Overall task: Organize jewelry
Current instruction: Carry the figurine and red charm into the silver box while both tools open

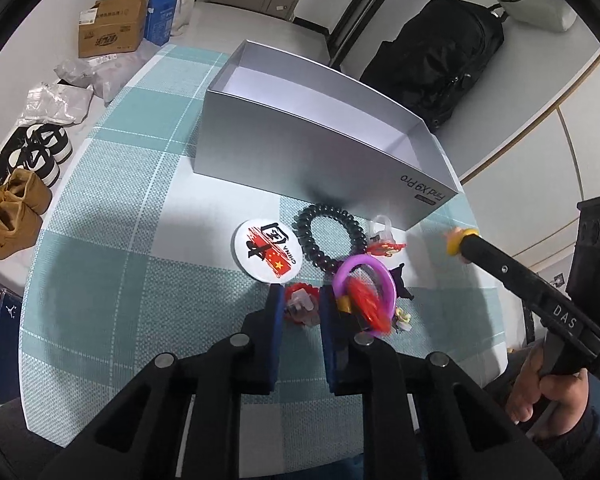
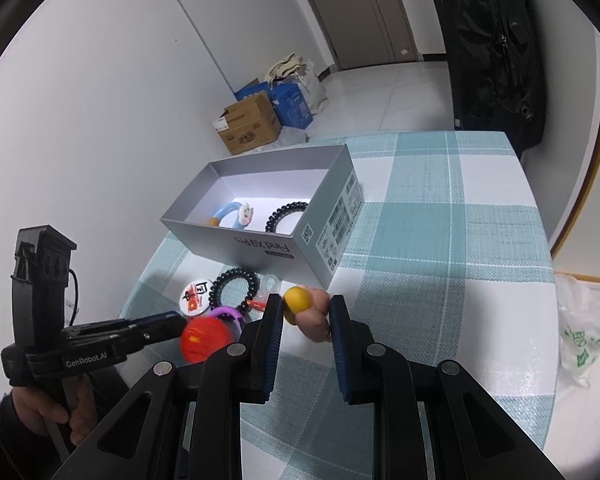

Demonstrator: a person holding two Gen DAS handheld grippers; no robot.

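Note:
An open grey box (image 1: 300,136) stands on the checked tablecloth; in the right wrist view it (image 2: 260,248) holds a blue ring toy (image 2: 236,214) and a black coil hair tie (image 2: 286,216). In front of it lie a round badge (image 1: 266,254), a black coil hair tie (image 1: 328,240), a purple ring (image 1: 366,288) and small red pieces. My left gripper (image 1: 300,308) is closed on a red-and-clear trinket (image 1: 300,304) low over the pile. My right gripper (image 2: 306,316) is shut on a yellow-and-peach toy (image 2: 306,308), held above the table right of the pile.
Cardboard and blue boxes (image 1: 116,28), plastic bags and shoes (image 1: 40,152) lie on the floor at the left. A black backpack (image 1: 440,60) stands behind the table. A white plastic bag (image 2: 584,336) sits at the table's right edge.

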